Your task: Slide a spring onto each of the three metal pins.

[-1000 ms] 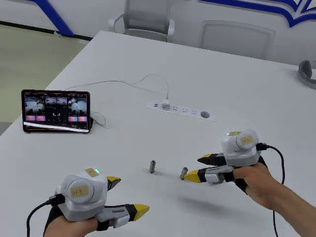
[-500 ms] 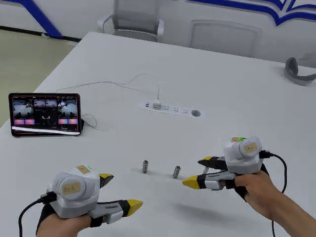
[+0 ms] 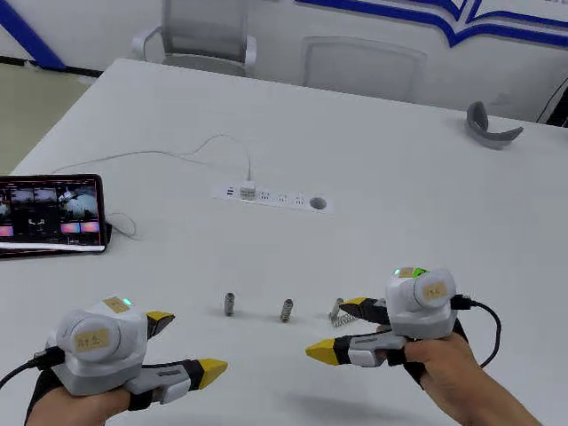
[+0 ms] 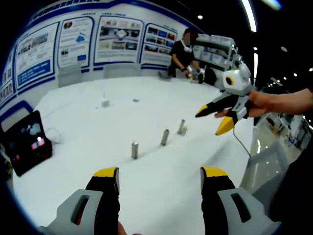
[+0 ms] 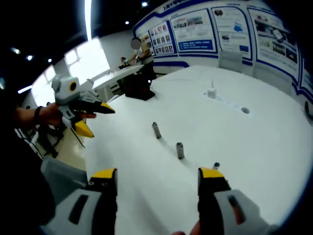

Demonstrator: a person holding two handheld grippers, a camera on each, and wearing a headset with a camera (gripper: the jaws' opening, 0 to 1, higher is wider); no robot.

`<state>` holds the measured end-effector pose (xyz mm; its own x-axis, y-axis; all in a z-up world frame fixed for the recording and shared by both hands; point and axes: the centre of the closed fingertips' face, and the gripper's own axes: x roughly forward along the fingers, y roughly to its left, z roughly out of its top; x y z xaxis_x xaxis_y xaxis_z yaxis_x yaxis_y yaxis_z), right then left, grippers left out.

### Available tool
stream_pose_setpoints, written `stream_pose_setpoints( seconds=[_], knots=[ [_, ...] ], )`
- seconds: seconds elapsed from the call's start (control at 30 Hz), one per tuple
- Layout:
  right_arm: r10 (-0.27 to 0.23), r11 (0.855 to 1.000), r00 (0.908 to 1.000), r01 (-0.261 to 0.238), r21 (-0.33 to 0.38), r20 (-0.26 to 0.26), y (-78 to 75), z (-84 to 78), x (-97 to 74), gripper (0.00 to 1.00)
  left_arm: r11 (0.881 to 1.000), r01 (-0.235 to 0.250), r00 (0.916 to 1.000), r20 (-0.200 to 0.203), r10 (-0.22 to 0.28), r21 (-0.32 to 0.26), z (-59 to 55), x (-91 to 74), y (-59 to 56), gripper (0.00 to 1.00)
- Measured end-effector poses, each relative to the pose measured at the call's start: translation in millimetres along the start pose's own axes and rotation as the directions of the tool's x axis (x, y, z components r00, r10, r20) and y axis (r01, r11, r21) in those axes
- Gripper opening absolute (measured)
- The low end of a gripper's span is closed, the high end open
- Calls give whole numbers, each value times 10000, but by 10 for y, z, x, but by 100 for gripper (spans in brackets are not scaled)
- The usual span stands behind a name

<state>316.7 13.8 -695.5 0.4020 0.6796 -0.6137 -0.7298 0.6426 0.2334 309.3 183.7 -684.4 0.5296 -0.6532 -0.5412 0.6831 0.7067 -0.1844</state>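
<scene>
Three short metal pins stand in a row on the white table (image 3: 399, 177): the left pin (image 3: 230, 304), the middle pin (image 3: 287, 310) and the right pin (image 3: 337, 312). All look ribbed, as if wrapped in coils, and the right one seems tilted. My right gripper (image 3: 333, 328) is open and holds nothing, its upper tip just right of the right pin. My left gripper (image 3: 188, 343) is open and holds nothing, low at the left and apart from the pins. The row is ahead of the left gripper (image 4: 160, 172) and the right gripper (image 5: 157, 173).
A tablet (image 3: 49, 213) stands at the left edge. A white power strip (image 3: 271, 197) with a cable lies mid-table. A grey curved object (image 3: 493, 129) rests at the far right. Chairs (image 3: 359, 67) stand behind the table. A person (image 4: 183, 51) stands far back.
The head camera has swung right. My right gripper has drawn back and down from the pins, uncovering the right pin. The left gripper has held its place.
</scene>
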Motion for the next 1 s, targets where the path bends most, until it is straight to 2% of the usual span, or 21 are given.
stream_pose_setpoints(
  seconds=[0.2, 0.33, 0.53, 0.8, 1.0],
  knots=[
    [-282, 9991, 9994, 276, 307, 193, 26, -86, -110, 71, 9997, 207, 9997, -108, -206, 130, 31, 60, -27, 69],
    [-603, 9963, 9967, 567, 653, 543, 1, -118, -230, 74, 9989, 355, 9991, -232, -348, 292, 52, 116, -51, 69],
    [-815, 9945, 9953, 777, 706, 527, 28, -231, -343, 79, 9981, 503, 9983, -308, -492, 364, 75, 173, -98, 70],
    [-1057, 9916, 9923, 1003, 819, 646, 28, -290, -460, 82, 9951, 793, 9962, -393, -771, 584, 136, 284, -207, 71],
    [-1134, 9919, 9920, 1099, 629, 556, 40, -336, -532, 84, 9902, 1130, 9927, -527, -1089, 825, 180, 383, -345, 72]
  ],
)
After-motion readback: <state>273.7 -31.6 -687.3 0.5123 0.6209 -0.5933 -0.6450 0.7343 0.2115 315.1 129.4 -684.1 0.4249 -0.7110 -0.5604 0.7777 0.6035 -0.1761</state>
